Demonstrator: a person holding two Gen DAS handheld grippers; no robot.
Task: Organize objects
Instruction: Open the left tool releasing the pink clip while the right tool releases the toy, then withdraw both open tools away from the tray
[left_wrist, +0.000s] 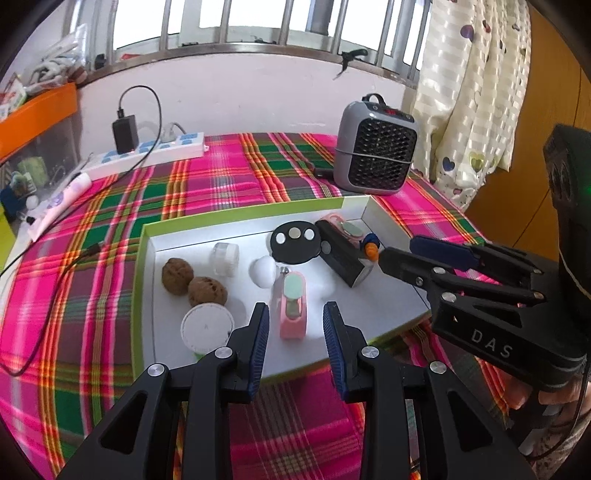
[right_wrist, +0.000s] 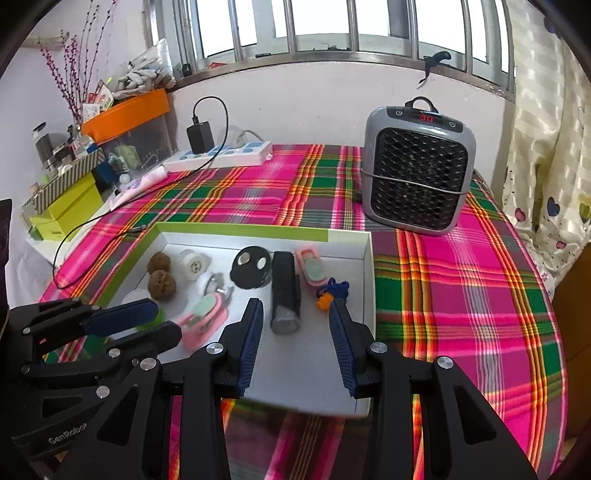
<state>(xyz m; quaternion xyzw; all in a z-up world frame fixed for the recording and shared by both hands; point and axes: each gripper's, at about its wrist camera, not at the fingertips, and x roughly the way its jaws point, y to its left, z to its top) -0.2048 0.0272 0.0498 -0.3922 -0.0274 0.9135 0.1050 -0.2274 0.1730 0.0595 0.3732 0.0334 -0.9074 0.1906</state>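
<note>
A shallow white tray with a green rim (left_wrist: 144, 258) (right_wrist: 365, 258) lies on the plaid cloth. It holds two walnuts (left_wrist: 177, 275), a white round lid (left_wrist: 207, 328), a small clear jar (left_wrist: 225, 258), a white ball (left_wrist: 263, 271), a black disc (left_wrist: 295, 242), a black torch-like box (right_wrist: 284, 291), an orange and blue whistle (right_wrist: 325, 299) and two pink gadgets. My left gripper (left_wrist: 295, 308) (right_wrist: 166, 319) is open above the nearer pink gadget (left_wrist: 293, 317); its pads stand clear of it. My right gripper (right_wrist: 295, 306) (left_wrist: 399, 249) is open over the black box, not touching it.
A grey fan heater (right_wrist: 417, 173) (left_wrist: 376, 147) stands behind the tray at the right. A white power strip (left_wrist: 147, 153) with a black charger (left_wrist: 125, 133) and trailing cable lies back left. Boxes and an orange bin (right_wrist: 125, 110) crowd the left; a curtain (left_wrist: 472, 92) hangs right.
</note>
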